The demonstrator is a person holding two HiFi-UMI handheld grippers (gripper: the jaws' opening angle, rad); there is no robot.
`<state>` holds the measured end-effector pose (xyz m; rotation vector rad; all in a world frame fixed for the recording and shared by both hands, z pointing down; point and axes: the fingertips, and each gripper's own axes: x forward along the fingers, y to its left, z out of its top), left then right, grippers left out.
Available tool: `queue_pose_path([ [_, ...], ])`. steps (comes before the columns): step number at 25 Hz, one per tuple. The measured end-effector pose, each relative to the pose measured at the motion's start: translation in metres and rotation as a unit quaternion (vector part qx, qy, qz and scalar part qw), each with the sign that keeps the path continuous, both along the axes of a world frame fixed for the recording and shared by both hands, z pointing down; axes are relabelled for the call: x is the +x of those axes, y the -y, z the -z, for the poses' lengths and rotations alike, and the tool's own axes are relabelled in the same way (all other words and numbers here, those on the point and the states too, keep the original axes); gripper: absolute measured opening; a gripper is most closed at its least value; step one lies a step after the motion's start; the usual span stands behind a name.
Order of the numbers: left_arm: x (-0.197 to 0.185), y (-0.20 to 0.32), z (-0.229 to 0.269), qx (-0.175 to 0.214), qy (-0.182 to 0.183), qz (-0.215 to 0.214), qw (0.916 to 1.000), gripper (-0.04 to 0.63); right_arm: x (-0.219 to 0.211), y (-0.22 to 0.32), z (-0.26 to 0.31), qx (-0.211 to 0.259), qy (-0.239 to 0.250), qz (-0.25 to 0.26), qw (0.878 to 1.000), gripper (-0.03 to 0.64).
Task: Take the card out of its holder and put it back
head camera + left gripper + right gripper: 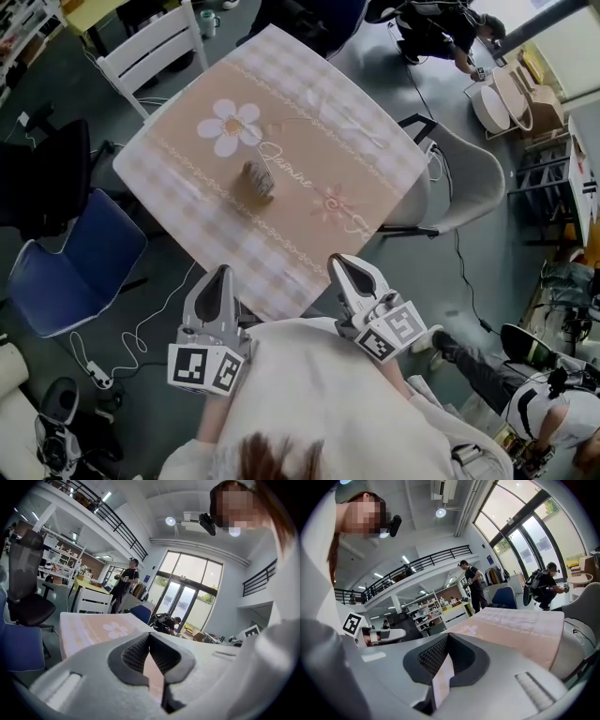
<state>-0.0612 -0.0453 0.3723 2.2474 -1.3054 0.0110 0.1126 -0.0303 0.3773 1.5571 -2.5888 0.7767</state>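
Note:
The card holder (258, 180), a small brownish stand with a card upright in it, sits near the middle of the table (375, 141), just below a white daisy on the checked cloth. Both grippers hang close to my body, short of the table's near corner and well away from the holder. My left gripper (220, 274) (149, 635) has its jaws together with nothing in them. My right gripper (347, 263) (447, 637) is likewise shut and empty. Only the cloth shows through the slot behind each pair of pads. Neither gripper view shows the holder.
A white slatted chair (155, 47) stands at the table's far left, a blue chair (80, 262) at its left, a grey shell chair (464, 178) at its right. A cable and power strip (94, 375) lie on the floor at left. A person (441, 33) crouches beyond the table.

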Motion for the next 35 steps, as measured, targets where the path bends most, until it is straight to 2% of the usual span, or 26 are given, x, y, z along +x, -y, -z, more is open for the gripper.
queue_pose_path([
  [11, -0.025, 0.002, -0.004, 0.000, -0.006, 0.019, 0.9998, 0.000, -0.016, 0.011, 0.004, 0.020, -0.042, -0.005, 0.999, -0.002],
  [17, -0.034, 0.007, -0.003, 0.002, -0.009, 0.029, 0.9995, 0.000, -0.020, 0.042, 0.011, 0.049, -0.060, -0.003, 0.997, -0.002],
  [23, -0.042, 0.006, -0.002, 0.000, -0.009, 0.045, 0.9989, 0.000, -0.032, 0.092, 0.014, 0.076, -0.075, 0.019, 0.994, 0.080],
  [29, -0.054, 0.000, -0.003, -0.005, -0.006, 0.078, 0.9969, 0.000, -0.052, 0.140, -0.028, 0.040, -0.075, 0.046, 0.995, 0.143],
  [35, -0.065, -0.007, -0.002, -0.009, -0.001, 0.109, 0.9940, 0.000, -0.066, 0.171, -0.069, 0.003, -0.085, 0.048, 0.995, 0.143],
])
